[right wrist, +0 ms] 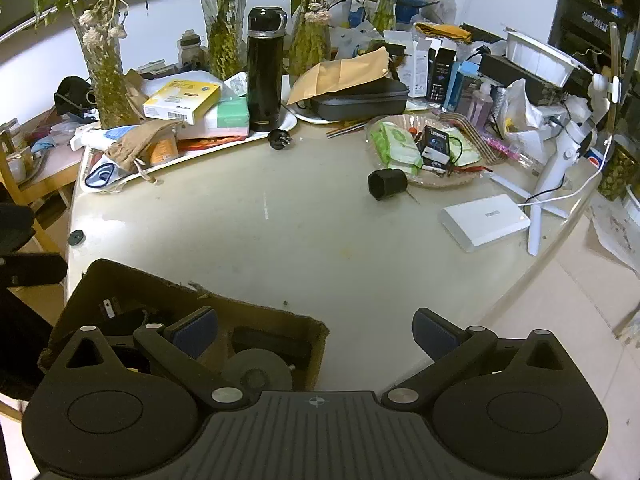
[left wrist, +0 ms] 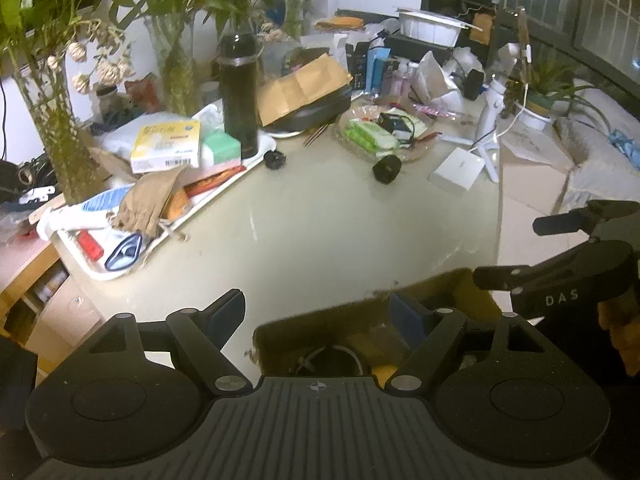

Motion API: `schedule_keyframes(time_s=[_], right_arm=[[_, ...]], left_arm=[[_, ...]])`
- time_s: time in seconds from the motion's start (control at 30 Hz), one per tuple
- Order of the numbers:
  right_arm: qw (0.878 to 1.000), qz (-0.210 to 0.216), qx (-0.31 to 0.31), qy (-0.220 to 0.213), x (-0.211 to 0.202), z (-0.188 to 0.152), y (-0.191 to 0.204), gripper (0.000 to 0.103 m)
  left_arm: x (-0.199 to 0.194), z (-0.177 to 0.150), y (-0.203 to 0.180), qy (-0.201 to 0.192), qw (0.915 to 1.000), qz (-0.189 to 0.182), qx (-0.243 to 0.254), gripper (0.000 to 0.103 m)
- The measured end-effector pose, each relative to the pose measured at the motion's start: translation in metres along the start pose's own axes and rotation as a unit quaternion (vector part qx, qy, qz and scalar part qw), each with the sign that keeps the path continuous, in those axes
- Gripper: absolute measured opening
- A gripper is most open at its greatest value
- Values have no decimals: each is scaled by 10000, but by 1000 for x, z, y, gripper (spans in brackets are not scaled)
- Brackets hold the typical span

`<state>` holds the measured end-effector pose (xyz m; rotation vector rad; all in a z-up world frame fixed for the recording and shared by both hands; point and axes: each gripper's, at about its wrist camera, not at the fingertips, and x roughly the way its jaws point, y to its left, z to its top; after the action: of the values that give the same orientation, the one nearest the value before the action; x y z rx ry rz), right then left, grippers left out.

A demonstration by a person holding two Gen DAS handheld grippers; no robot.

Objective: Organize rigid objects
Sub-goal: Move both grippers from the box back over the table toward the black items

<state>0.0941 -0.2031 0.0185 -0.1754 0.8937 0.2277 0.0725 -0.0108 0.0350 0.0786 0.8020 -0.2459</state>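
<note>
**A:** How are the two tongs standing?

**B:** Both are gaping wide with nothing between the pads. The left gripper [left wrist: 318,314] is hanging over the near edge of the table [left wrist: 320,232], its right pad sitting just above the cardboard box [left wrist: 440,292]. The right gripper [right wrist: 316,334] is hovering beside it, its left pad over that same box [right wrist: 192,300] and its right pad over bare tabletop.

**A:** And the loose pieces?

**B:** Well ahead of both tongs, a small black cylinder [right wrist: 386,184] is lying on its side, touching the rim of a glass dish [right wrist: 440,178] that is holding green packets. Left of it, nearer the tray [right wrist: 224,146], a small black plug-like part [right wrist: 280,139] is sitting. A white flat box [right wrist: 486,220] is resting ahead and to the right of the right tongs, just beside a white tripod [right wrist: 560,168].

**A:** Inside the box?

**B:** Dark round things are showing, too blurred to name. A tall black flask [right wrist: 264,72] is standing upright on the tray, far ahead.
</note>
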Motion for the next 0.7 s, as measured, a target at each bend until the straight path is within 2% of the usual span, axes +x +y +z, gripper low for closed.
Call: schedule_keyframes(time_s=[0.43,0.7], right_arm=[[9999,72,30,-84,23,8,-9,103],[9995,-68,299,19,45,15,-19,103]], left_arm=[[22,14,8,-131,9999,18,94,79],[39,18,17,-117,9998,90,135,79]])
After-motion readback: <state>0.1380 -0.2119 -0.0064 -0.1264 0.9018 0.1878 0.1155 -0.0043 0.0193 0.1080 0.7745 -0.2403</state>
